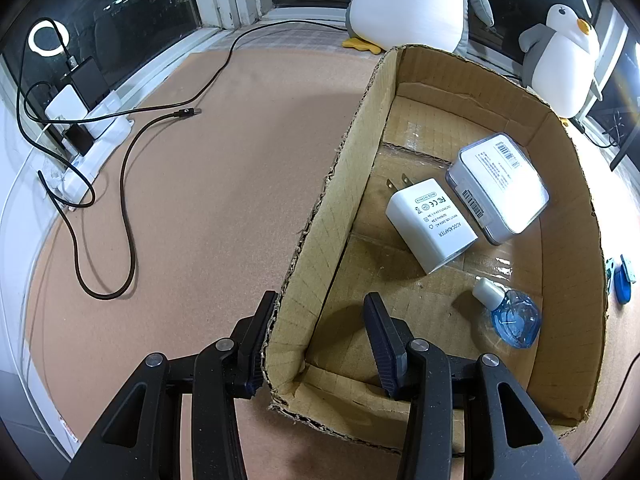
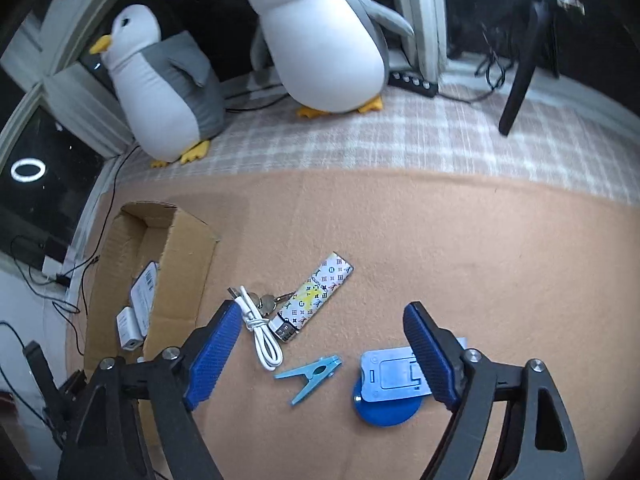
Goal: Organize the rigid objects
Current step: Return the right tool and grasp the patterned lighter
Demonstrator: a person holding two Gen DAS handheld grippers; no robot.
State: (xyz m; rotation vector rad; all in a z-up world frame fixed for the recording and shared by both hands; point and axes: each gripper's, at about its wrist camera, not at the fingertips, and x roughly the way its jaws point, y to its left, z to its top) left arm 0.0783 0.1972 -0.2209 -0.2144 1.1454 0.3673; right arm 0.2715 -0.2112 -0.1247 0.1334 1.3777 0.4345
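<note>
Cardboard box [image 1: 400, 128] wall sits between the left gripper [image 1: 320, 336] fingers, parted, not pinching. Inside lie a white charger [image 1: 432, 224] and blue bottle [image 1: 514, 320]. Right gripper [image 2: 320, 352], spread wide and empty, hovers above a blue clothespin [image 2: 312, 376].

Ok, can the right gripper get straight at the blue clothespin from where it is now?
Probably yes. The right gripper is open above the mat, and the blue clothespin lies flat between its fingers with nothing over it. The white cable and phone stand lie close on either side.

White adapter [image 1: 432, 226], blue clip [image 2: 310, 376], monogram-patterned lighter [image 2: 316, 296], possibly yellow-stained.
</note>
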